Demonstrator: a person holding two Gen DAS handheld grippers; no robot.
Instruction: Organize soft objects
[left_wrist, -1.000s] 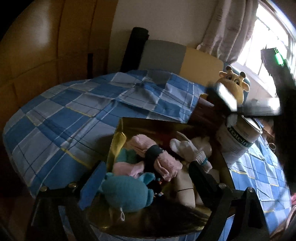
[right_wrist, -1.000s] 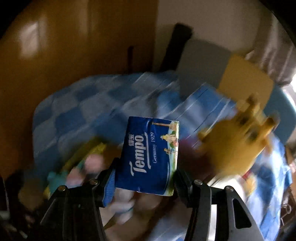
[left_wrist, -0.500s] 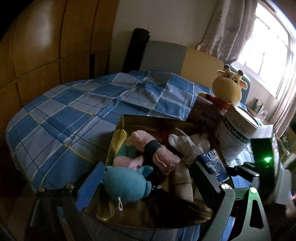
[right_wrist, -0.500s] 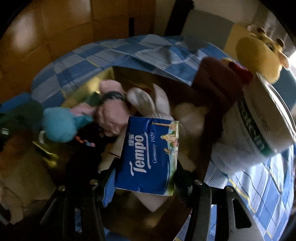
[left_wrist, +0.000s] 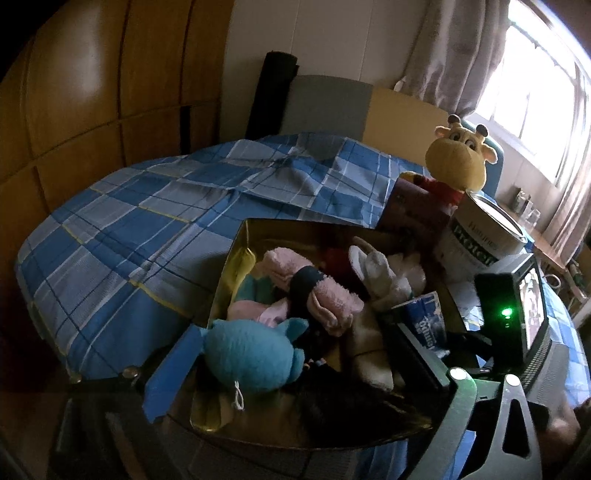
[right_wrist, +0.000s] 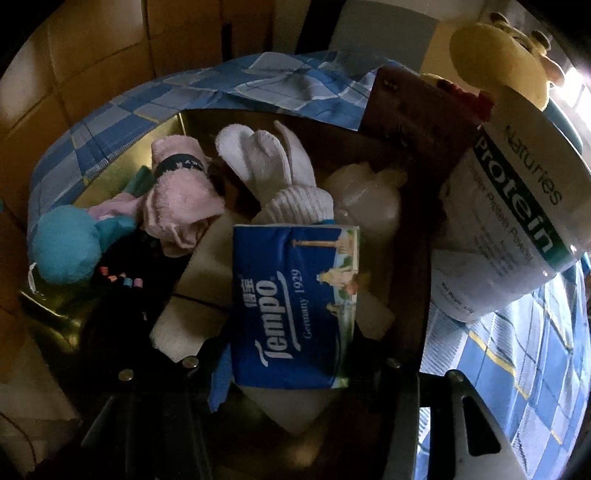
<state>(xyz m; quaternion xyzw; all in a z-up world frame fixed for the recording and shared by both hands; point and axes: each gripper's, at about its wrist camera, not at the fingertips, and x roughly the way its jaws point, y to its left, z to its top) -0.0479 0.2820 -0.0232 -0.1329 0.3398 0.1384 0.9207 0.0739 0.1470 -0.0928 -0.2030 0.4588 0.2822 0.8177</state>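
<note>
Our right hand-held gripper (right_wrist: 291, 354) clamps the blue Tempo tissue pack (right_wrist: 295, 306) between its pads, just above the gold box (left_wrist: 236, 254) on the bed (left_wrist: 147, 221). Ahead of it lie white socks (right_wrist: 273, 166) and a pink rolled towel (right_wrist: 177, 192). Our left hand-held gripper (left_wrist: 295, 365) is opening wide around the teal plush (left_wrist: 251, 354), pads clear.

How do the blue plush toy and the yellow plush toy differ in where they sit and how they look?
The blue plush toy lies inside the gold box at its near corner; the yellow plush toy sits outside, behind the protein tub. The blue one is plain and round; the yellow one shows eyes, horns and a red collar. Neither is gripped.
</note>
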